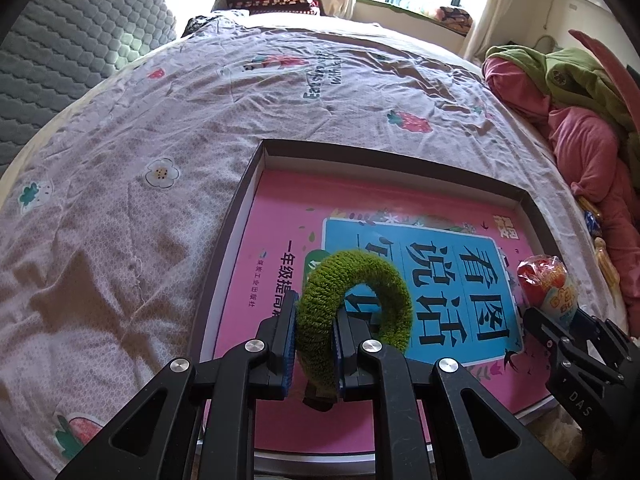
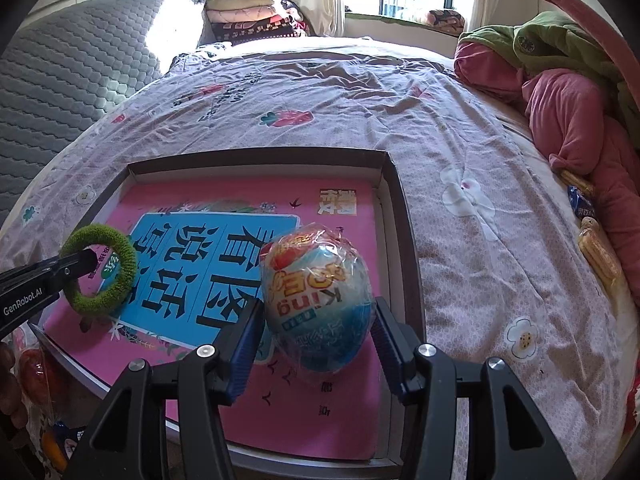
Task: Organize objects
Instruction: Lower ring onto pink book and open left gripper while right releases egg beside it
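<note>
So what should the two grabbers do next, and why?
Probably lower both a little, then let go. The left gripper pinches the green ring and the right gripper holds the wrapped egg, both already over the book inside the box.

ring [image 1: 356, 300]: showing fuzzy green | egg [image 2: 316, 300]: showing blue, white, red wrap | book [image 1: 280, 240]: showing pink with blue panel | bedsheet [image 1: 160, 120]: showing pale pink with flowers, strawberries | box [image 2: 256, 160]: showing dark rim
</note>
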The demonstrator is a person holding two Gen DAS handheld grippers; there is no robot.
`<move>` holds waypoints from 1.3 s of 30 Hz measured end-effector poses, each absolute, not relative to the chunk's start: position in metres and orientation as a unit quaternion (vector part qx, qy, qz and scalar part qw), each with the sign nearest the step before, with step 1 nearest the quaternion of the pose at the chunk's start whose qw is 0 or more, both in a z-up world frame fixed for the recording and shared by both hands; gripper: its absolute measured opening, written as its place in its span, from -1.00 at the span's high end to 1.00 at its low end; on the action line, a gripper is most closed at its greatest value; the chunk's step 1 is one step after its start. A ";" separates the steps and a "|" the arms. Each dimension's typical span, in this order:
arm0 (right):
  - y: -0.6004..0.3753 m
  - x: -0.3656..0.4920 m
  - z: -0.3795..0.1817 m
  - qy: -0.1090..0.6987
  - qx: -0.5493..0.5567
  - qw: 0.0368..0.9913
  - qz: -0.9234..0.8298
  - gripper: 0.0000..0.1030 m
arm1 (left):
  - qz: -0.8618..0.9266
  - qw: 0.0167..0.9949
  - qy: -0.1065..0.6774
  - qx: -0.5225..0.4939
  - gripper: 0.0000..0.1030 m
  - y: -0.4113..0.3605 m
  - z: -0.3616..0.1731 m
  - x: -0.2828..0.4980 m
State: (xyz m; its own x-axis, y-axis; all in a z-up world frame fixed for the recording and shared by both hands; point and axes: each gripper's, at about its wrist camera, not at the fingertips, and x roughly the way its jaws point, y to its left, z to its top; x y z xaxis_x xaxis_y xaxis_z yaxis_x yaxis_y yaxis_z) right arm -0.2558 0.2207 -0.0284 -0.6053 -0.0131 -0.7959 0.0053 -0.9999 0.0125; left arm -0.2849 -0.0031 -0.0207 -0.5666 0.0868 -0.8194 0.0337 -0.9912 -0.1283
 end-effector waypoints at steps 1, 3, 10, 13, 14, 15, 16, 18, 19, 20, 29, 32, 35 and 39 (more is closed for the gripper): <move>0.221 -0.256 -0.028 -0.006 0.444 0.005 -0.896 -0.05 | 0.882 0.015 -0.065 -0.466 0.71 -0.003 -0.021 -0.285; 0.220 -0.256 -0.028 -0.003 0.444 0.005 -0.896 -0.05 | 0.881 0.014 -0.067 -0.469 0.70 -0.004 -0.023 -0.285; 0.219 -0.256 -0.028 0.000 0.446 0.003 -0.895 -0.05 | 0.875 0.015 -0.071 -0.478 0.70 -0.005 -0.027 -0.285; 0.218 -0.256 -0.029 0.002 0.447 0.003 -0.895 -0.05 | 0.871 0.021 -0.080 -0.485 0.70 -0.005 -0.029 -0.286; 0.218 -0.256 -0.029 0.002 0.447 0.002 -0.895 -0.05 | 0.870 0.020 -0.080 -0.487 0.70 -0.005 -0.030 -0.286; 0.218 -0.256 -0.029 0.002 0.447 0.001 -0.894 -0.05 | 0.870 0.018 -0.079 -0.486 0.69 -0.005 -0.030 -0.286; 0.218 -0.255 -0.029 0.004 0.447 -0.001 -0.895 -0.06 | 0.871 0.015 -0.077 -0.485 0.69 -0.004 -0.029 -0.285; 0.217 -0.255 -0.028 0.008 0.446 -0.005 -0.895 -0.06 | 0.871 0.018 -0.077 -0.486 0.68 -0.002 -0.028 -0.284; 0.218 -0.255 -0.027 0.008 0.446 -0.005 -0.895 -0.08 | 0.870 0.020 -0.079 -0.485 0.67 -0.002 -0.027 -0.284; 0.219 -0.255 -0.027 0.008 0.446 -0.004 -0.895 -0.09 | 0.870 0.022 -0.078 -0.486 0.66 -0.001 -0.027 -0.283; 0.217 -0.252 -0.023 0.016 0.441 -0.006 -0.897 -0.16 | 0.866 0.023 -0.096 -0.491 0.36 -0.005 -0.026 -0.282; 0.218 -0.250 -0.020 0.013 0.438 -0.005 -0.899 -0.19 | 0.863 0.019 -0.105 -0.493 0.15 -0.008 -0.026 -0.282; 0.219 -0.248 -0.015 0.011 0.434 -0.004 -0.901 -0.20 | 0.868 0.020 -0.103 -0.486 0.14 -0.009 -0.022 -0.281; 0.219 -0.244 -0.010 0.013 0.429 -0.003 -0.903 -0.21 | 0.868 0.031 -0.109 -0.483 0.02 -0.008 -0.017 -0.278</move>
